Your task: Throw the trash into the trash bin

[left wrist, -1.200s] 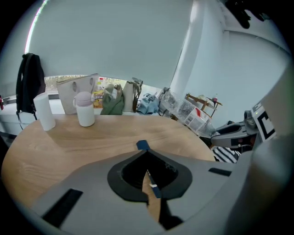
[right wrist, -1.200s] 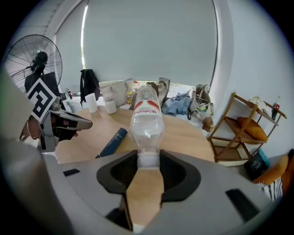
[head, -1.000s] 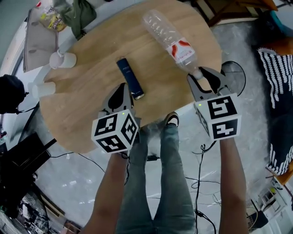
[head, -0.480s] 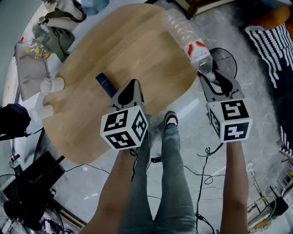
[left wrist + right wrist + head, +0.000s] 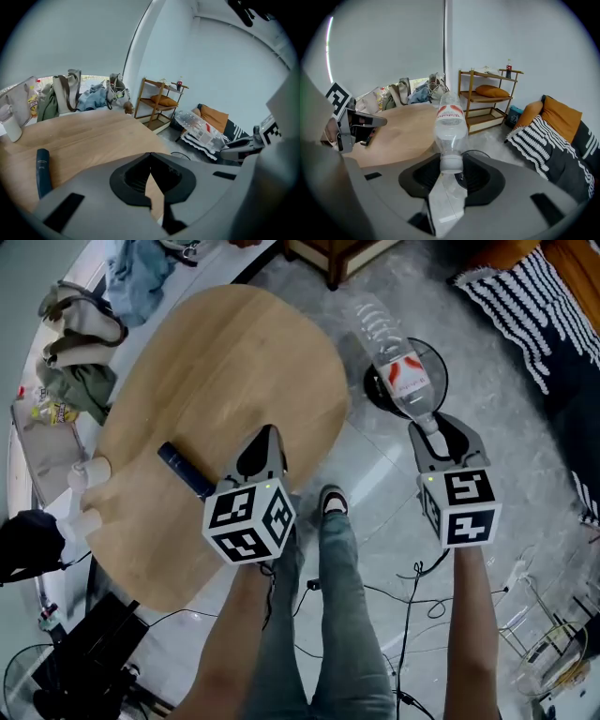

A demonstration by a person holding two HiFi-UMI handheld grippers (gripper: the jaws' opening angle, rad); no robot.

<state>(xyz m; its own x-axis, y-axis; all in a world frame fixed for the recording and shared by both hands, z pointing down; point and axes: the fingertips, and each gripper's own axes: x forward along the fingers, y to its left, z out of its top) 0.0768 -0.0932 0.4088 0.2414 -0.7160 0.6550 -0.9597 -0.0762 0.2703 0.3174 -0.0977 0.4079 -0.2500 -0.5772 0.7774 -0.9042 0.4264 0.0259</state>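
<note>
Bottle (image 5: 392, 357), pinched at its neck by the right gripper (image 5: 433, 423), had left the table (image 5: 216, 362) and hung upper right over the black-rimmed bin (image 5: 443, 381); the left gripper (image 5: 265, 437) stayed empty, jaws together, at the table's edge; release looked next
</note>
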